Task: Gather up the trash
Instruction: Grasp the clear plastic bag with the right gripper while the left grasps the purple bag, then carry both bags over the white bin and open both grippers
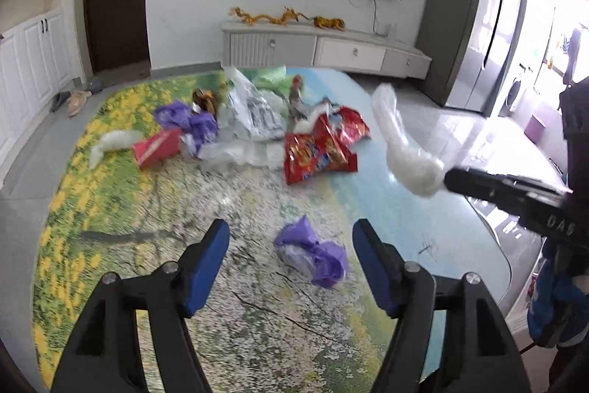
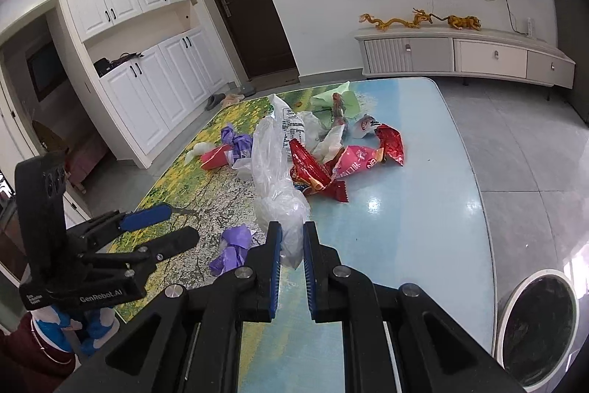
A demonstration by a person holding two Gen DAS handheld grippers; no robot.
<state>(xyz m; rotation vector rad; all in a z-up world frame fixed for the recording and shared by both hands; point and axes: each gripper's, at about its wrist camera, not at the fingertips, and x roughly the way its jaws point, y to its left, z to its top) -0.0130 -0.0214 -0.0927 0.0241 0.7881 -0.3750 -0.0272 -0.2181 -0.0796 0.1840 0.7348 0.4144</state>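
The right tool [image 2: 292, 245] is squeezed shut on a clear plastic bag [image 2: 276, 179]. The bag is crumpled and see-through, and it sticks up toward 12 o'clock from between the blue pads [image 2: 274, 267]. In the left wrist view the same bag [image 1: 401, 150] hangs in the air off the tip of the right tool, at about 2 o'clock, above the tabletop [image 1: 257, 319].

The left tool [image 1: 291, 242] is wide open and holds nothing. A small crumpled purple bag [image 1: 313, 253] lies on the tabletop between its two blue fingers [image 1: 210, 267], not touching either one. In the right wrist view that purple bag [image 2: 232, 247] sits just beside the clear bag, at about 9 o'clock from the right tool.

More trash lies in a pile farther back on the tabletop, toward 12 o'clock. There are red snack wrappers [image 1: 316, 150], a white printed plastic bag [image 1: 254, 113], another purple bag [image 1: 187, 124], a small red box [image 1: 156, 148] and a green bag [image 1: 272, 78]. The tabletop has a picture of yellow flowers and blue sky on it.

A round dark bin [image 2: 537, 319] stands on the floor beside the tabletop, at about 4 o'clock in the right wrist view.
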